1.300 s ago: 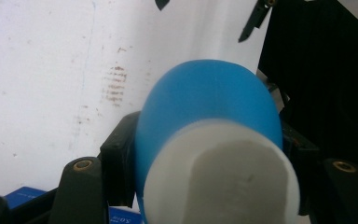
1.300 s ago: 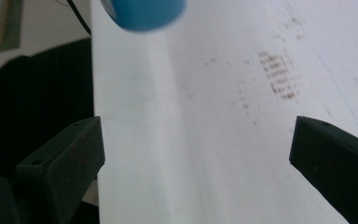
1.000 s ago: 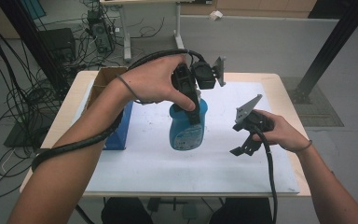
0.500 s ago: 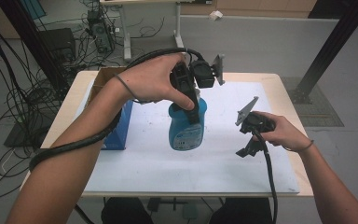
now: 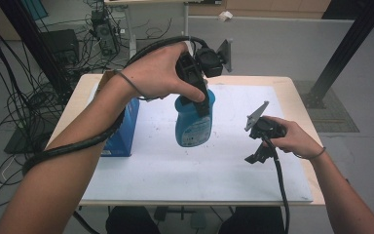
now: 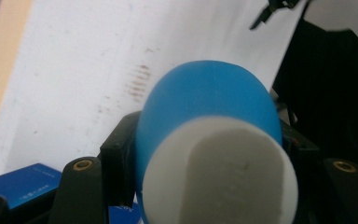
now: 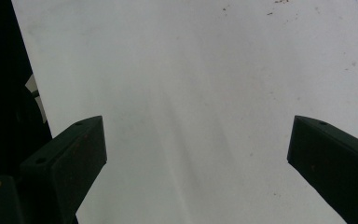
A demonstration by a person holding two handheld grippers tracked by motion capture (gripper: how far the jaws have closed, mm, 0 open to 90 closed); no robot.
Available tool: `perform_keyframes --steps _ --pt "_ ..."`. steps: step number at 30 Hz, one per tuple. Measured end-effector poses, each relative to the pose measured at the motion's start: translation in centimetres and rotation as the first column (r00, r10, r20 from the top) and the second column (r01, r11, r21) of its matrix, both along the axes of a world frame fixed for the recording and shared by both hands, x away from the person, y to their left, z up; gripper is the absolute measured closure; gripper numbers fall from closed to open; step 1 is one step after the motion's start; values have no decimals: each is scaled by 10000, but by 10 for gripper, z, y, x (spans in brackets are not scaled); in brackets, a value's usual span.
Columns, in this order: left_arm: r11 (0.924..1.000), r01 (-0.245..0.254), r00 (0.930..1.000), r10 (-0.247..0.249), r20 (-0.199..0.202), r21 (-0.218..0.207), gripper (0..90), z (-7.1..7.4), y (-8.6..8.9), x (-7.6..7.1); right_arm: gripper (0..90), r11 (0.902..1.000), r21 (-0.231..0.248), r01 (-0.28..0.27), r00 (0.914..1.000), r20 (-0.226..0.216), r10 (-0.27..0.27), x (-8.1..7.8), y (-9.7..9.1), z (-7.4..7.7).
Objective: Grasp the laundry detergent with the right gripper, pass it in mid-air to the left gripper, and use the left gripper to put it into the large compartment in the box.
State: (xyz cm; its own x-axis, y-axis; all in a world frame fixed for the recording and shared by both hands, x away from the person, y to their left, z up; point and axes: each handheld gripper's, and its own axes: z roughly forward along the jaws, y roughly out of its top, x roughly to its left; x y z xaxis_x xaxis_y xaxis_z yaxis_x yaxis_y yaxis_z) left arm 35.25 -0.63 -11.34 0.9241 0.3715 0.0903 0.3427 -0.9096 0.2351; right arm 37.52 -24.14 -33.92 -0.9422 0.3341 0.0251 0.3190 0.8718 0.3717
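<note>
A blue bottle (image 5: 192, 127) with a white cap (image 6: 223, 182) hangs upright a little above the white sheet (image 5: 175, 170). My left gripper (image 5: 201, 103) comes down from above and is shut on its neck. In the left gripper view the blue bottle (image 6: 209, 98) sits between the jaws, which press on both its sides. To the right of the bottle, my right gripper (image 5: 259, 155) is held low over the sheet, open. The right gripper view has its jaws wide apart with nothing but bare sheet (image 7: 191, 93) between them.
A blue box (image 5: 124, 129) stands on the table's left side, close to the bottle, and its corner is in the left gripper view (image 6: 18, 184). The wooden table (image 5: 292, 87) ends just beyond the sheet. Cables, stands and a black post surround it.
The left gripper has lifted the blue bottle slightly higher off the sheet. The right hand and its gripper have stayed where they were.
</note>
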Motion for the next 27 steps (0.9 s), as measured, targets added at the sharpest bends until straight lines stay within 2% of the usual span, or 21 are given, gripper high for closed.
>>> perform_keyframes --steps 3,6,8,9,11,13,16,17,22,23,24,25,27 --pt "9981 -612 9979 613 197 -55 376 7 4 4 45 10000 30 79 10000 23 -79 1 -1 0" --pt "9934 -1147 9929 1149 316 -79 376 15 9 8 45 10000 39 84 10000 11 -84 1 -1 0" --pt "9843 -1746 9839 1753 345 -245 376 20 14 12 45 10000 -16 87 10000 25 -87 1 -1 1" --pt "9806 -1949 9802 1954 305 -197 376 21 15 13 45 10000 13 57 10000 36 -57 1 0 1" --pt "9689 -2462 9685 2469 324 -238 377 26 19 17 45 10000 16 61 10000 42 -61 2 0 1" --pt "9655 -2595 9645 2603 453 -232 376 29 22 18 45 10000 1 59 9999 96 -59 2 0 2" --pt "9507 -3093 9494 3100 506 -206 377 33 27 21 44 9999 56 86 9999 71 -87 2 1 3" --pt "9409 -3380 9399 3386 448 -214 376 35 30 23 44 10000 37 73 9999 103 -74 2 2 4" --pt "9052 -4240 9047 4248 324 -300 376 38 44 34 44 9999 112 57 10000 80 -58 2 3 5" --pt "8962 -4427 8957 4435 318 -272 377 39 48 36 44 9999 111 57 9999 82 -58 2 3 5" --pt "8908 -4538 8901 4544 365 -225 377 39 50 38 44 9999 95 72 9999 73 -72 2 3 5" --pt "8773 -4793 8761 4799 453 -248 376 40 56 41 44 9999 102 77 9999 75 -78 2 2 5" --pt "8718 -4895 8701 4899 542 -221 377 41 61 44 44 9998 177 88 9999 52 -89 2 2 5"
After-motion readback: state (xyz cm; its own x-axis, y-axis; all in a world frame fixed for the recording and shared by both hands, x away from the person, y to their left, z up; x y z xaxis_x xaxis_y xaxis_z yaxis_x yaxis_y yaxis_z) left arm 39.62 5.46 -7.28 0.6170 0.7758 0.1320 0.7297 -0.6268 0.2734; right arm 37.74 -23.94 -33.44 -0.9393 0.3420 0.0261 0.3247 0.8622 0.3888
